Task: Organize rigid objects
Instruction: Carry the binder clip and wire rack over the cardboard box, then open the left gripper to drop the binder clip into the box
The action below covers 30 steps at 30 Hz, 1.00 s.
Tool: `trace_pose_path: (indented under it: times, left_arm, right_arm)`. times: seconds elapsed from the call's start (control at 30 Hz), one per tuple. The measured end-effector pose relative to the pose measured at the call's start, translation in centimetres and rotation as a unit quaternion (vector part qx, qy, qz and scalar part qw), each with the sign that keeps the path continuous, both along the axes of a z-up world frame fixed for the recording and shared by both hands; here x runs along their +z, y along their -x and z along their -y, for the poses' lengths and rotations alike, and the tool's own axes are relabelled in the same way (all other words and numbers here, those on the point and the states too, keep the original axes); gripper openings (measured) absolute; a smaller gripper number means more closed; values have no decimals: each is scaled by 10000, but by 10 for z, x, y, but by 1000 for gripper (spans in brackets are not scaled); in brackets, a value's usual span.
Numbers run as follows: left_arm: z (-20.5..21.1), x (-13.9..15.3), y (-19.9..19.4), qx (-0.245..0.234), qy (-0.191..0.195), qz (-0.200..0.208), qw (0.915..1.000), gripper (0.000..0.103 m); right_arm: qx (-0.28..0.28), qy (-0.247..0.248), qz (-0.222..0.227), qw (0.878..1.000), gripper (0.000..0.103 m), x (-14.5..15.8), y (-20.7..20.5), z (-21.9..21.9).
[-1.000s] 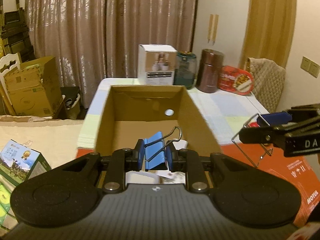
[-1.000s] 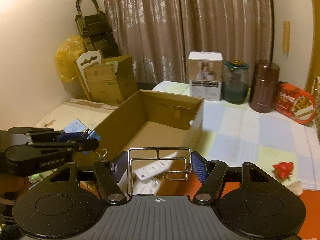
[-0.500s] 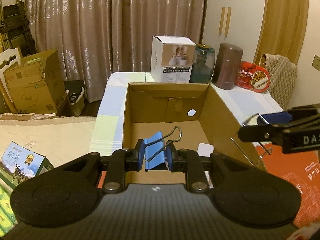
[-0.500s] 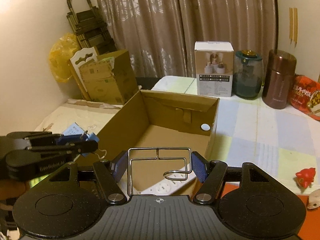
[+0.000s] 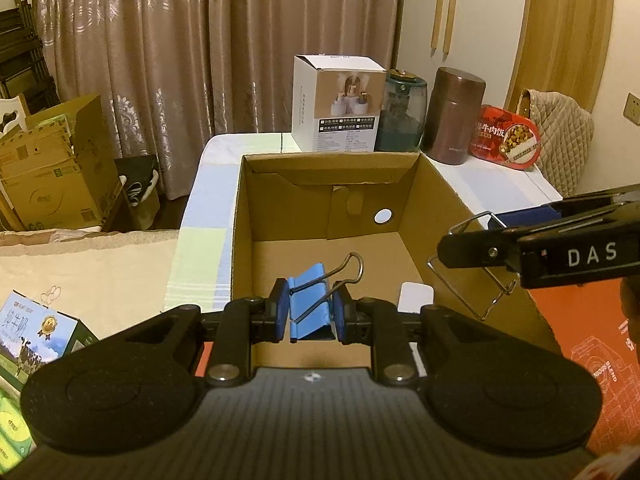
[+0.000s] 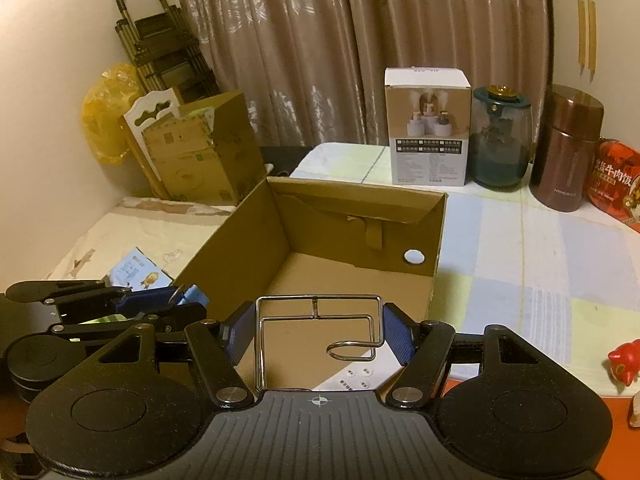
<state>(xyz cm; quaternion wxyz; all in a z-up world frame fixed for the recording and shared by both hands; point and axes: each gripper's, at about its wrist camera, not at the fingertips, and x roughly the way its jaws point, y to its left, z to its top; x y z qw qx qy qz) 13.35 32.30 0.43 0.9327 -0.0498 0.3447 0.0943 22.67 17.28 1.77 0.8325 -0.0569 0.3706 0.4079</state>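
My left gripper (image 5: 310,310) is shut on a blue binder clip (image 5: 310,300) and holds it above the near end of an open cardboard box (image 5: 324,160). My right gripper (image 6: 318,334) is shut on a bent metal wire holder (image 6: 318,310) and holds it over the box's near right side (image 6: 438,232). The wire holder also shows in the left wrist view (image 5: 472,268), and the left gripper (image 6: 192,304) in the right wrist view. A white power strip (image 6: 356,374) lies on the box floor, partly hidden.
On the table behind the box stand a white product box (image 5: 336,104), a teal glass jar (image 5: 402,114), a brown canister (image 5: 452,118) and a red food tin (image 5: 506,138). A red figurine (image 6: 622,364) sits at right. Cardboard cartons (image 5: 48,172) stand left.
Both grippers have moved forward toward the box with their objects still held. The box now looks closer and its inside is more in view.
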Motion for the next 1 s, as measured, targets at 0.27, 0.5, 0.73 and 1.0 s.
trace_pose_path:
  times: [0.27,0.5,0.73,1.0]
  left_arm:
    - [-3,-7,-8,28,-17,-53,10000,19]
    - [-5,-3,-10,80,-55,89,9999,31]
    - [-4,5,1,120,-107,159,9997,31]
    - [-5,6,8,118,-108,148,9998,31]
  right_arm:
    - [-81,-7,-31,10000,64,-4,-3,-3]
    - [-95,-54,-76,9999,64,-4,-3,-6]
    - [-121,-80,-113,9998,64,-3,-1,-6]
    - [-110,-110,-145,9998,64,-3,2,-11]
